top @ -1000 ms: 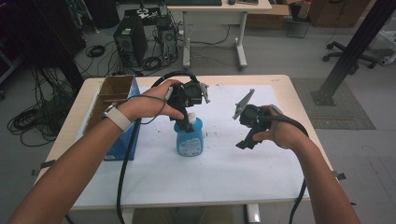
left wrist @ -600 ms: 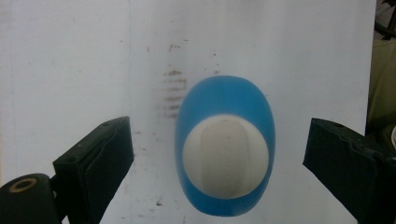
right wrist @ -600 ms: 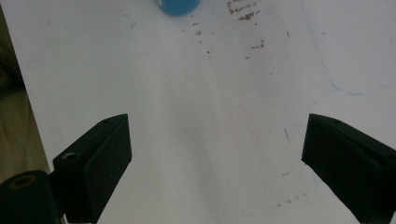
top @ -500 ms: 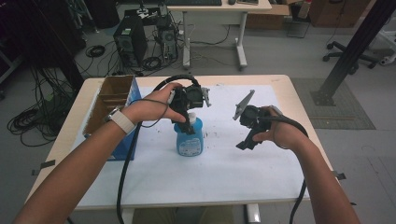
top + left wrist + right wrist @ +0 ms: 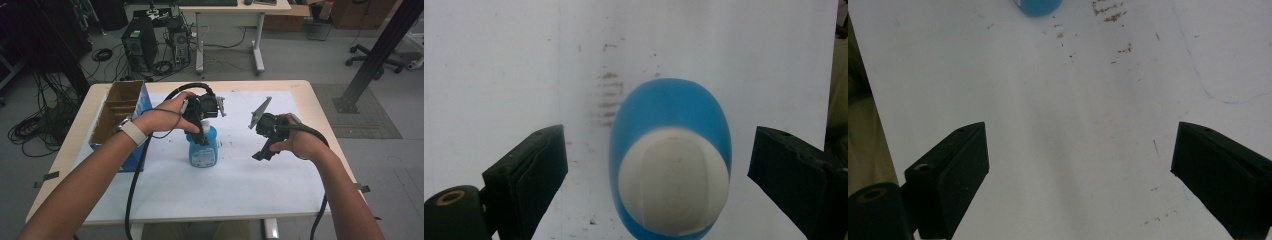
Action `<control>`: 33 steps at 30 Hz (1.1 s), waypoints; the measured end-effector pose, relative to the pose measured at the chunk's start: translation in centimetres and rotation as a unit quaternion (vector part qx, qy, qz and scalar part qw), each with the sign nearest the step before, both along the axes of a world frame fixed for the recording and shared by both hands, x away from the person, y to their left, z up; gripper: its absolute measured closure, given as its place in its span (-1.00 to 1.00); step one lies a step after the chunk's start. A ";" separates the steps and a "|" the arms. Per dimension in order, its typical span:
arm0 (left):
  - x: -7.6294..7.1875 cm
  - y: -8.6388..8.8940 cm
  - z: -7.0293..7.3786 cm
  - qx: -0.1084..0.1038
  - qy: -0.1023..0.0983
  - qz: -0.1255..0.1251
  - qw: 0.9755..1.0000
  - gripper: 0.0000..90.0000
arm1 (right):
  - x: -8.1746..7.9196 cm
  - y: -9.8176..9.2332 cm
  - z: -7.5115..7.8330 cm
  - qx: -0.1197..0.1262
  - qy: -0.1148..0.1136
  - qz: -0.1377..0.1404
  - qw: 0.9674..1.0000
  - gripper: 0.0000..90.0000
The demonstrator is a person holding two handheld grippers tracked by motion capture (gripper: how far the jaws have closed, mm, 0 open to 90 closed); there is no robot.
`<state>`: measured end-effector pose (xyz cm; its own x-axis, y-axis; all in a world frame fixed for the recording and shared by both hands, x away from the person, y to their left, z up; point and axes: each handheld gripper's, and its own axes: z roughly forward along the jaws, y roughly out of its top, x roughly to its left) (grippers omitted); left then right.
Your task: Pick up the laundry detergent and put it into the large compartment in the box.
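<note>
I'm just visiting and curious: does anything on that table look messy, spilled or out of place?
Only small things: brown specks and smudges stain the white sheet beside the upright blue bottle, and a thin blue pen line crosses it. Nothing looks spilled.

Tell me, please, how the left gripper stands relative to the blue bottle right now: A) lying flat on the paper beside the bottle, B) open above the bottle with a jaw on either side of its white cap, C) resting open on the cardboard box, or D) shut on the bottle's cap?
B: the left gripper looks down on the blue bottle, its jaws wide apart and clear of the white cap.
</note>
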<state>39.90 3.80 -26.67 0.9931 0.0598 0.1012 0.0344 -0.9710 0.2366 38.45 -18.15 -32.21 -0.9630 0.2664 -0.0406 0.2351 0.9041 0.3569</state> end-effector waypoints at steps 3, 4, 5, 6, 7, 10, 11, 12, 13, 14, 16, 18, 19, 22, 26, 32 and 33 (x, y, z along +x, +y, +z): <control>-0.1 -0.1 -0.3 0.003 0.004 -0.002 1.000 -0.79 | 0.0 0.0 -0.1 0.000 0.002 0.000 1.000 -0.82; 0.0 -0.1 -0.4 0.003 0.004 0.000 1.000 -0.79 | 0.0 0.0 -0.1 0.001 0.001 0.000 1.000 -0.82; 0.0 0.0 -0.5 0.002 0.003 -0.001 1.000 -0.79 | 0.0 0.0 -0.1 0.001 0.001 0.001 1.000 -0.82; 0.1 0.0 -0.7 0.001 0.005 0.003 1.000 -0.79 | 0.0 0.0 -0.1 0.001 0.000 0.000 1.000 -0.82; 0.1 0.0 -0.7 0.001 0.005 0.003 1.000 -0.79 | 0.0 0.0 -0.1 0.001 0.001 0.000 1.000 -0.82; 0.1 0.0 -0.9 0.000 0.006 0.001 1.000 -0.79 | 0.0 -0.1 -0.1 0.002 0.001 -0.002 1.000 -0.82; 0.1 0.0 -1.1 0.000 0.009 0.003 1.000 -0.79 | 0.0 -0.1 -0.1 0.003 0.000 -0.001 1.000 -0.81; 0.1 0.0 -1.1 0.000 0.009 0.003 1.000 -0.79 | 0.0 -0.1 -0.1 0.003 0.000 -0.001 1.000 -0.81; 0.0 0.0 -1.3 0.001 0.008 0.003 1.000 -0.79 | 0.0 -0.2 -0.1 0.004 0.001 -0.003 1.000 -0.82; 0.0 0.0 -1.3 0.001 0.008 0.003 1.000 -0.79 | 0.0 -0.2 -0.1 0.004 0.000 -0.003 1.000 -0.82; 0.1 -0.2 -1.4 0.003 0.006 -0.002 1.000 -0.78 | 0.0 -0.1 -0.1 0.004 0.001 -0.003 1.000 -0.82; 0.1 -0.2 -1.5 0.004 0.007 -0.003 1.000 -0.77 | 0.0 -0.1 -0.1 0.004 0.000 -0.002 1.000 -0.82; 0.1 -0.2 -1.5 0.004 0.007 -0.003 1.000 -0.76 | 0.0 -0.1 -0.1 0.004 0.000 -0.001 1.000 -0.82; 0.1 -0.3 -1.6 0.004 0.010 -0.001 1.000 -0.73 | 0.0 -0.1 -0.1 0.004 0.001 -0.002 1.000 -0.82; 0.2 -0.2 -1.7 0.005 0.008 -0.004 1.000 -0.70 | 0.0 -0.2 -0.1 0.005 0.001 -0.003 1.000 -0.82; 0.3 -0.1 -2.1 0.007 0.016 0.000 1.000 -0.64 | 0.0 -0.2 -0.2 0.006 0.000 -0.002 1.000 -0.82; 0.4 -0.1 -2.2 0.005 0.019 0.003 1.000 -0.63 | -0.1 -0.2 -0.1 0.006 0.000 -0.003 1.000 -0.81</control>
<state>40.27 3.73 -28.87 0.9959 0.0644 0.0636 0.0485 -0.9729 0.2263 38.39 -18.33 -32.36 -0.9612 0.2733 -0.0367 0.2414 0.8983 0.3670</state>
